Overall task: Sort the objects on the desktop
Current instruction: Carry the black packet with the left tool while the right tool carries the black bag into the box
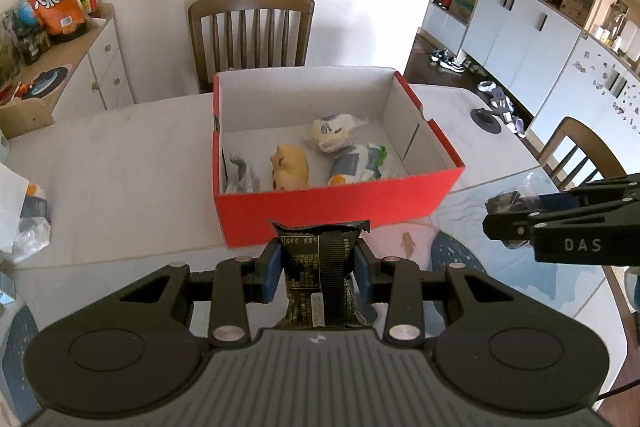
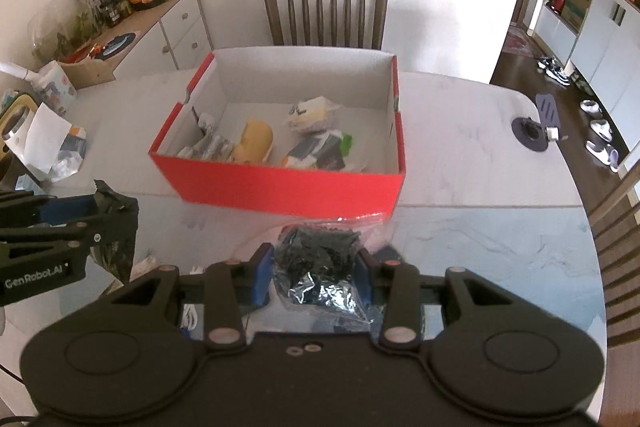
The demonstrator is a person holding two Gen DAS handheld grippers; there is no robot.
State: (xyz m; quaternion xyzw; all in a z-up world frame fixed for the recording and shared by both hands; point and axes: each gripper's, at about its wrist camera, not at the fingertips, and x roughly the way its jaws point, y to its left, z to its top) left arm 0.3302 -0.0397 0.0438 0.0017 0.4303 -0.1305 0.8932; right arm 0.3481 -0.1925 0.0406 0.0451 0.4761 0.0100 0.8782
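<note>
My left gripper (image 1: 318, 269) is shut on a black snack packet (image 1: 320, 279) held upright, just in front of the red box (image 1: 336, 205). My right gripper (image 2: 316, 275) is shut on a clear bag of small black parts (image 2: 320, 267), also just in front of the red box (image 2: 280, 187). The box holds a yellow toy (image 1: 290, 167), a wrapped white toy (image 1: 332, 133), a green and white packet (image 1: 358, 163) and a grey packet (image 1: 240, 175). The right gripper also shows at the right of the left wrist view (image 1: 504, 215); the left gripper shows at the left of the right wrist view (image 2: 116, 215).
The white table (image 1: 120, 167) carries a white bag and wrappers (image 1: 24, 211) at the left and a glass mat with fish print (image 1: 460, 247) near me. A wooden chair (image 1: 252, 31) stands behind the box, another chair (image 1: 576, 155) at the right. A sideboard (image 1: 80, 67) with snack bags stands at the left.
</note>
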